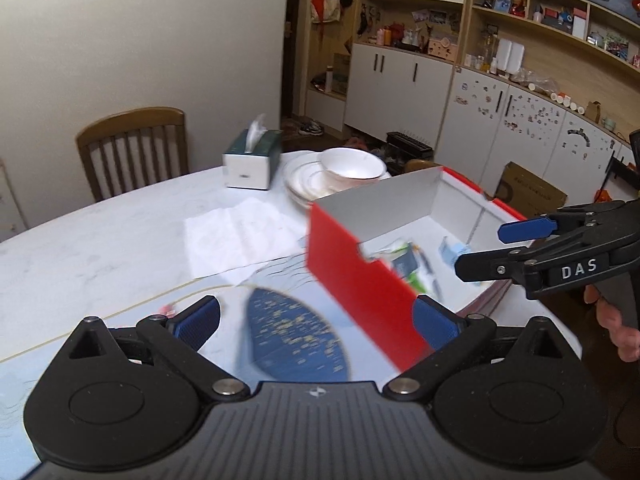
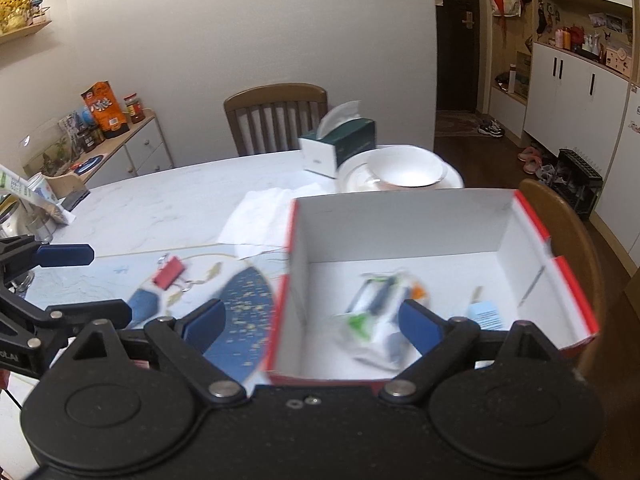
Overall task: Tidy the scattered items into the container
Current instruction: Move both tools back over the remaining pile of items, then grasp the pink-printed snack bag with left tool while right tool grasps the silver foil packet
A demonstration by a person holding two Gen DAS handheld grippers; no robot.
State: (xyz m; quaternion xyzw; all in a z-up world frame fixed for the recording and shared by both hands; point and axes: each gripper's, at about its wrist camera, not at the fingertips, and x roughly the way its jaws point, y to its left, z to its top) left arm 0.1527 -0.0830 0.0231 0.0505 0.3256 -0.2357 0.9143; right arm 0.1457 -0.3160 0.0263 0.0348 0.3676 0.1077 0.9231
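Tongs on both sides gape wide and empty: left tongs, right tongs. Red metal binder clip lies on the pale marble desk at ten o'clock of the red-and-white cardboard box. Judged best: descend squarely, pinch the clip's body.

The setting was a home dining room. A marble table held stacked dishes and a tissue box. Cluttered cabinets filled the upper right.

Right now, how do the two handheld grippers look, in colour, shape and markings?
Both are matte black plastic. The left gripper and the right gripper each have a ribbed body, two round pivot discs, silver pins, and blue textured finger pads. Seen from the left wrist view, the right gripper's side carries white letters "DAS". A bare hand shows behind it; no sleeve or cable is clear.
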